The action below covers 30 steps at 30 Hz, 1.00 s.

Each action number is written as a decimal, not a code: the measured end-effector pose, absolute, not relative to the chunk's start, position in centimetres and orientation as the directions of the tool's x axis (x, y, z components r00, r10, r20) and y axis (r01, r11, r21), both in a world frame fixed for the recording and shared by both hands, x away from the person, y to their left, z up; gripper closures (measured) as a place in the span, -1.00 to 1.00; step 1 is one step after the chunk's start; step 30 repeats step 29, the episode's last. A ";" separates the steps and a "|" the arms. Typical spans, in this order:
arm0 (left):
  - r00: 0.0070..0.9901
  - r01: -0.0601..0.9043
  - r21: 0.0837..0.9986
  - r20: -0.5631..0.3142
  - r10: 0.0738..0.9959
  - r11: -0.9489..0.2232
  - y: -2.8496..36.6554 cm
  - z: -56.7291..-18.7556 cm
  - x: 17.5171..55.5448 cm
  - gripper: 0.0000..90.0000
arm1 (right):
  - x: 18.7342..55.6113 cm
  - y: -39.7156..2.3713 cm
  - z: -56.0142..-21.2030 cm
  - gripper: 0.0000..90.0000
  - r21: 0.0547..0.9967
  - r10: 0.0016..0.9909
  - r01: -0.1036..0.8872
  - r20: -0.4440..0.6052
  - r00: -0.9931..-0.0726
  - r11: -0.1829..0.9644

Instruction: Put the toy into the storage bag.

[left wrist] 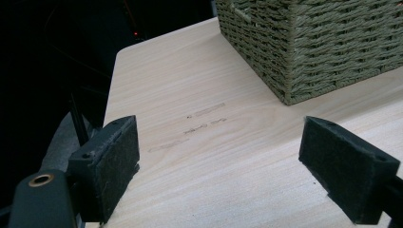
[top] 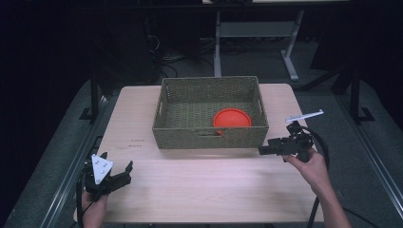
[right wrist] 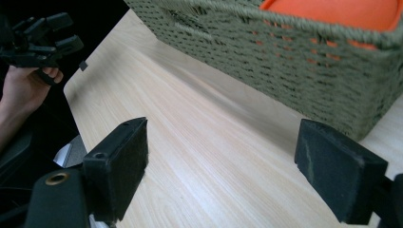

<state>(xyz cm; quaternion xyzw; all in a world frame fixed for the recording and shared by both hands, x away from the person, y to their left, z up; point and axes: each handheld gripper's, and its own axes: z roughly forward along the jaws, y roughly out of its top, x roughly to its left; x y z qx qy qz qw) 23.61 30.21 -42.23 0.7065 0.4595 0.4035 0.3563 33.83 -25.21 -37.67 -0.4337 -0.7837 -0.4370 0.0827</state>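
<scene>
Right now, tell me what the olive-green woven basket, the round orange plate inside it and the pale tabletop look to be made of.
Olive-green woven basket: twisted cord or paper rope by the look, matt, visibly plaited in rows. Round orange plate: probably plastic, smooth and evenly coloured with a raised rim. Pale tabletop: light wood or wood-look laminate, with straight grain lines and a faint sheen.

We note both grippers are black. The left gripper (top: 116, 172) carries a grey three-cornered plate (top: 101, 168) with small dark dots on top. The right gripper (top: 264, 150) has a thin pale bar (top: 304, 116) projecting from its upper part and a black cable (top: 323, 148) looping behind. In the gripper views, each jaw ends in a blocky black pad (left wrist: 113, 161) with a felt-like face; a brass-coloured ringed hole (left wrist: 40, 180) sits lower left. Forearms are bare, no sleeves.
</scene>
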 end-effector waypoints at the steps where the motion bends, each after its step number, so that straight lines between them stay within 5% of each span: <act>1: 0.253 0.364 0.871 0.248 0.935 -0.330 30.3 -42.2 23.6 -0.71 | 33.8 -25.3 -37.9 -0.60 0.609 0.609 0.756 0.512 -0.606 0.240; 30: 0.257 0.351 0.879 0.243 0.936 -0.324 29.9 -42.2 23.4 -0.72 | 30.3 -27.2 -42.1 -0.60 0.589 0.612 0.784 0.550 -0.568 0.197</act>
